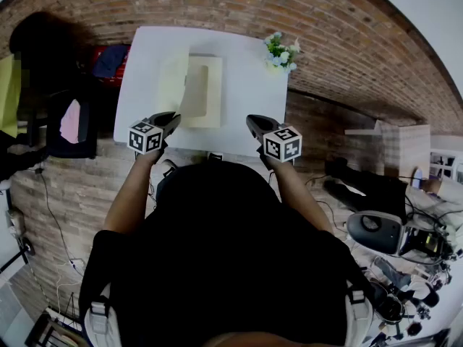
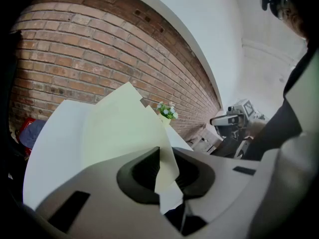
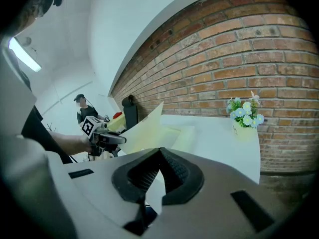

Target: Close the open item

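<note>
A pale yellow box lies open on the white table. Its lid stands raised and tilted along the box's left side. My left gripper hovers at the lid's near corner by the table's front edge, its jaws a narrow gap apart. In the left gripper view the lid fills the space ahead and shows through that gap; I see no pad pressing on it. My right gripper is at the front edge, right of the box, its fingertips together and nothing between them.
A small pot of flowers stands at the table's far right corner. Left of the table are a dark chair with clothes and a red bin. Camera gear lies on the brick floor at the right.
</note>
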A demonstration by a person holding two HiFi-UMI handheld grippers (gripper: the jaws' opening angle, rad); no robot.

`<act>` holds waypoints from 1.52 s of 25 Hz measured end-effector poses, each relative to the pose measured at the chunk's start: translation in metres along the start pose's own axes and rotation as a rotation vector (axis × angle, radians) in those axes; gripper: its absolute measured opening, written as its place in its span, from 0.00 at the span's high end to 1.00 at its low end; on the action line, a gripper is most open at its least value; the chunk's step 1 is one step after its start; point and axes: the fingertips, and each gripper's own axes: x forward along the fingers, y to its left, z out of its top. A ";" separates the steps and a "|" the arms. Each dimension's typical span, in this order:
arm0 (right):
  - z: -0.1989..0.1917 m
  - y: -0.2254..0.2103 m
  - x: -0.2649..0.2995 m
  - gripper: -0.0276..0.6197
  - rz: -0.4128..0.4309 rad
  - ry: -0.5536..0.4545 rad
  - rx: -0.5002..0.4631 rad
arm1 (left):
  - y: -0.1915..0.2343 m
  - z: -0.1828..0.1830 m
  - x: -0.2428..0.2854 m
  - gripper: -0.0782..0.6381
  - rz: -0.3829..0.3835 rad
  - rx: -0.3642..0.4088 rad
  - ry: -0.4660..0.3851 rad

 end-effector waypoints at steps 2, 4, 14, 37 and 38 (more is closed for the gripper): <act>0.001 -0.002 0.001 0.93 -0.002 0.001 -0.001 | -0.001 -0.001 0.005 0.82 -0.008 0.002 0.006; 0.000 -0.004 0.001 0.93 -0.002 0.004 -0.003 | -0.003 -0.002 0.010 0.82 -0.015 0.003 0.012; -0.006 -0.012 0.002 0.93 0.000 0.026 0.002 | -0.015 -0.008 0.037 0.81 -0.053 0.009 0.053; -0.005 -0.040 0.008 0.93 0.004 0.063 0.011 | -0.027 -0.026 0.092 0.81 -0.112 0.012 0.197; -0.005 -0.041 0.009 0.93 0.004 0.063 0.013 | -0.028 -0.029 0.094 0.80 -0.117 0.009 0.210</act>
